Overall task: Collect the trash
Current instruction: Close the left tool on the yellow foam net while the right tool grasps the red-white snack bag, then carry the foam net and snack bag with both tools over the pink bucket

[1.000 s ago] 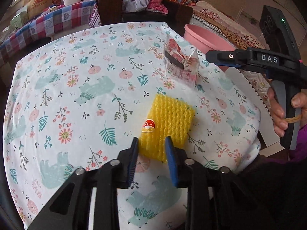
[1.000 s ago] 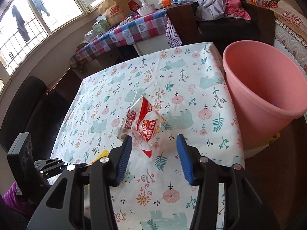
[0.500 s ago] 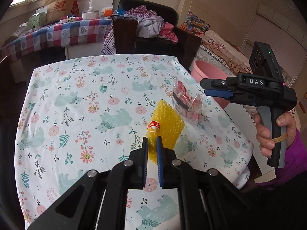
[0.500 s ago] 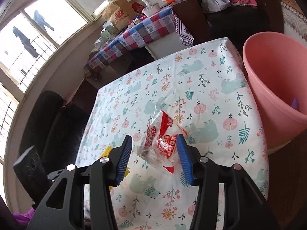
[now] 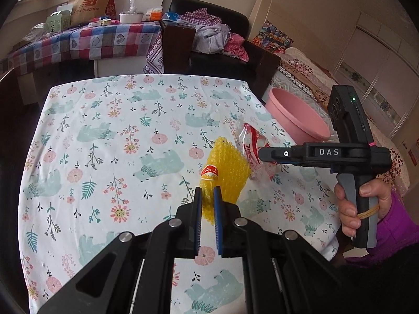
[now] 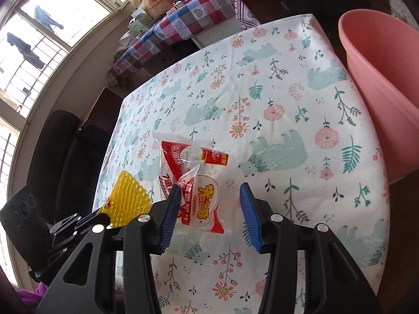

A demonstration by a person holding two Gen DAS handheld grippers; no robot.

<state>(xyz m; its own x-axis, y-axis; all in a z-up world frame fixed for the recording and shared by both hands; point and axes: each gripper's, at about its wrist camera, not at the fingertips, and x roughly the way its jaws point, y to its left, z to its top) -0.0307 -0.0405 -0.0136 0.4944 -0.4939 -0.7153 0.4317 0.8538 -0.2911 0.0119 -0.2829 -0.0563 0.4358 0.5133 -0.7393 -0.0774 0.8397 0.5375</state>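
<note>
My left gripper (image 5: pixel 207 204) is shut on the near edge of a yellow foam net sleeve (image 5: pixel 225 167) with a small red label, held above the flowered tablecloth (image 5: pixel 110 141). The sleeve also shows in the right wrist view (image 6: pixel 128 198). My right gripper (image 6: pixel 209 204) is open, its blue pads on either side of a clear red-and-white plastic snack wrapper (image 6: pixel 193 183) that lies crumpled on the cloth. The wrapper also shows in the left wrist view (image 5: pixel 251 144), under the right gripper's nose. A pink plastic bin (image 6: pixel 387 78) stands beside the table's right edge, also in the left wrist view (image 5: pixel 296 117).
A dark armchair heaped with clothes (image 5: pixel 217 39) stands behind the table. A checked-cloth side table (image 5: pixel 86 44) holds a paper bag and boxes. A bed (image 5: pixel 309 70) lies right of the bin. A black chair (image 6: pixel 68 157) stands at the table's left side.
My left gripper closed on the yellow sleeve and lifted it off the cloth. My right gripper moved down over the wrapper, still open.
</note>
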